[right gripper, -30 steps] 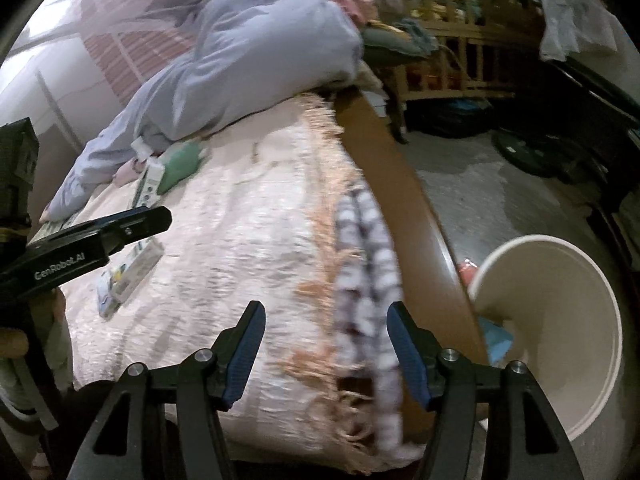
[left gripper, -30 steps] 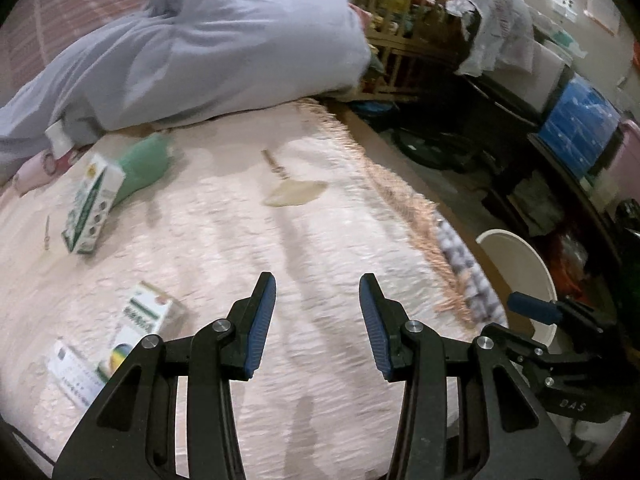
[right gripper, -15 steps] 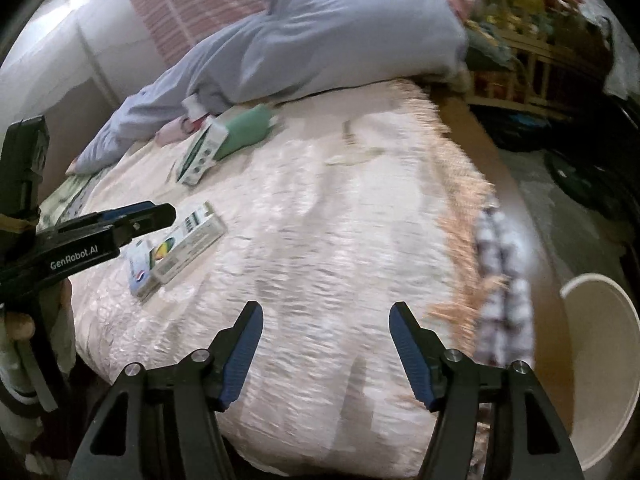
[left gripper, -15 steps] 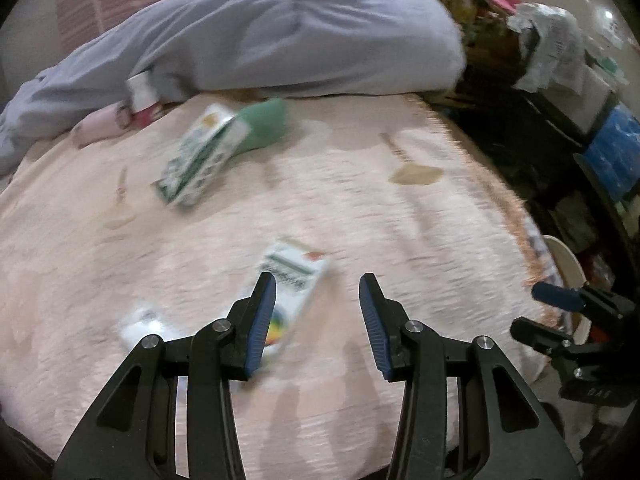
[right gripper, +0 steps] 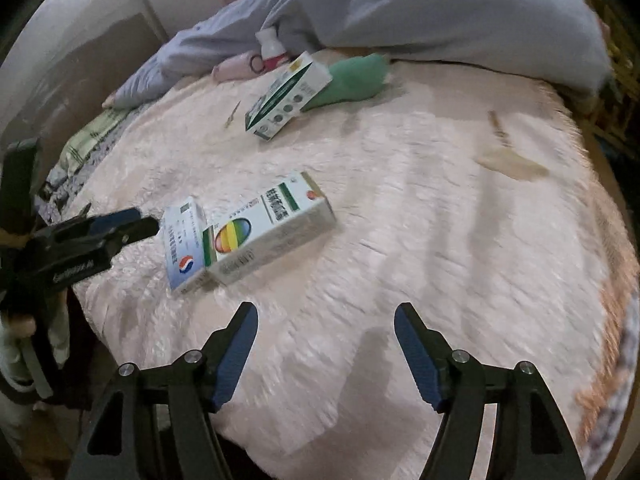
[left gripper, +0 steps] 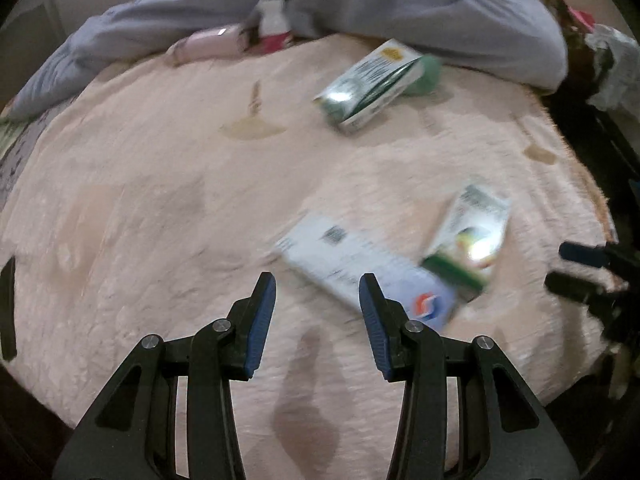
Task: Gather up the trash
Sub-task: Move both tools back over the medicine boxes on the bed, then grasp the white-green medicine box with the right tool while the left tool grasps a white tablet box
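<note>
**A:** Trash status: three cartons on the pink blanket (right gripper: 420,240). White-and-blue box (left gripper: 360,268) lies flat just ahead of the left gripper (left gripper: 317,322); in the right wrist view the same box (right gripper: 182,248) sits touching the rainbow-print box (right gripper: 272,228), side by side.

**B:** Third one?

**A:** Green-striped box (right gripper: 286,96), farther back, leaning against a green cloth item (right gripper: 352,78). Well apart from the other two. Left view shows it too (left gripper: 368,88), blurred.

**B:** Left gripper state?

**A:** Jaws parted, nothing between them. Blue pads (left gripper: 262,320) hover over the blanket, with the near end of the white-and-blue box just past the right-hand pad. Can't tell contact, frame is smeared.

**B:** Right gripper?

**A:** Right gripper (right gripper: 322,354) spread wide, nothing held. It's over bare blanket, near the front edge, with the box pair ahead and to its left. From the left view its tips (left gripper: 576,270) show at the far right edge.

**B:** Rainbow box from the left side?

**A:** Visible (left gripper: 470,240), upper right of the white-and-blue box, overlapping its far end. Print unreadable.

**B:** Anything else on the bed?

**A:** Grey-blue duvet (right gripper: 400,12) bunched along the back. Small white bottle (right gripper: 270,42) and a pink item (right gripper: 236,66) tucked at its edge. Tan stain (right gripper: 512,160) on the blanket, right side.
</note>
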